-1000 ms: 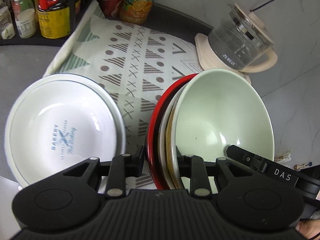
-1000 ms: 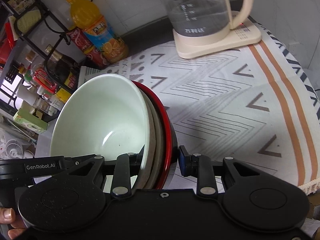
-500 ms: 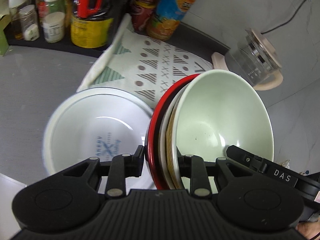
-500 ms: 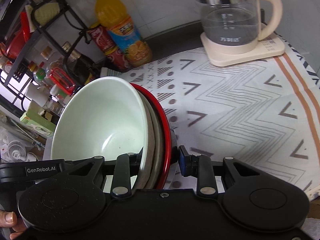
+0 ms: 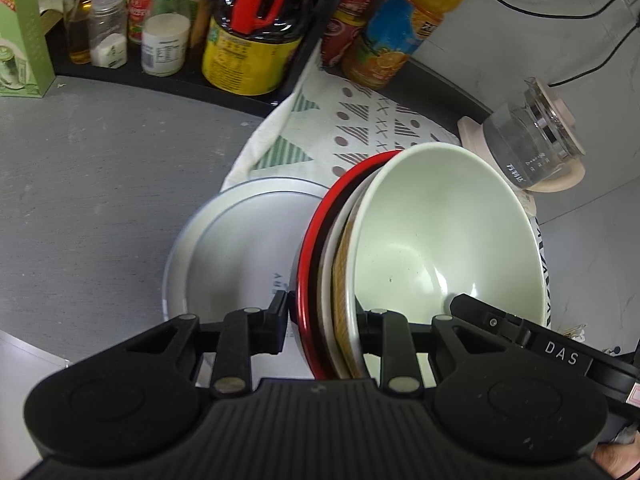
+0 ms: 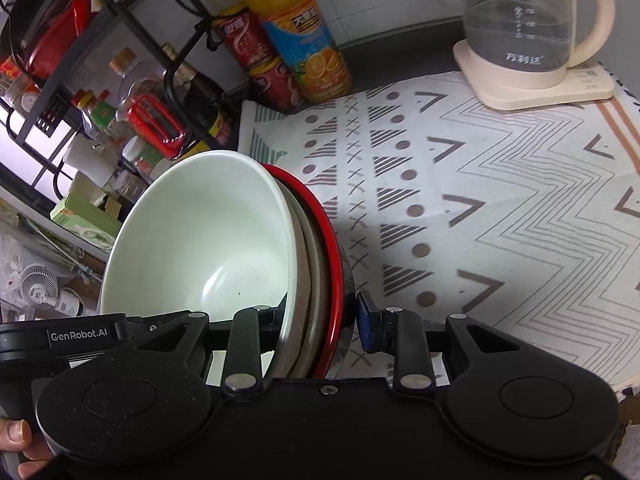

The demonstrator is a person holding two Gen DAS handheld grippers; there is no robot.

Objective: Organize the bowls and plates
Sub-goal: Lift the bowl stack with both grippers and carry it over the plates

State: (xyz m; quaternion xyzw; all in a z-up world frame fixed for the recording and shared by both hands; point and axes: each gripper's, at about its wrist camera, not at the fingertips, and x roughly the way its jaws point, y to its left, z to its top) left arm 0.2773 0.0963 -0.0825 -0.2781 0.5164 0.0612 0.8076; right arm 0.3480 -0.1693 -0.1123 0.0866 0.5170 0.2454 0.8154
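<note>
A nested stack of bowls hangs between both grippers: a pale green bowl innermost, then a beige and a white rim, and a red bowl outermost. My left gripper is shut on one side of the stack's rim. My right gripper is shut on the opposite side. Below and left of the stack, a white plate with blue lettering lies on the grey counter, partly hidden by the red bowl.
A patterned cloth covers the counter's right part, with a glass kettle on its base at the back. Bottles, cans and jars crowd the back left by a black rack. A person's fingers show at the lower left.
Both grippers have carried the bowl stack leftward, off the cloth toward the grey counter. The white plate now lies closer under the stack and more of the bottles show.
</note>
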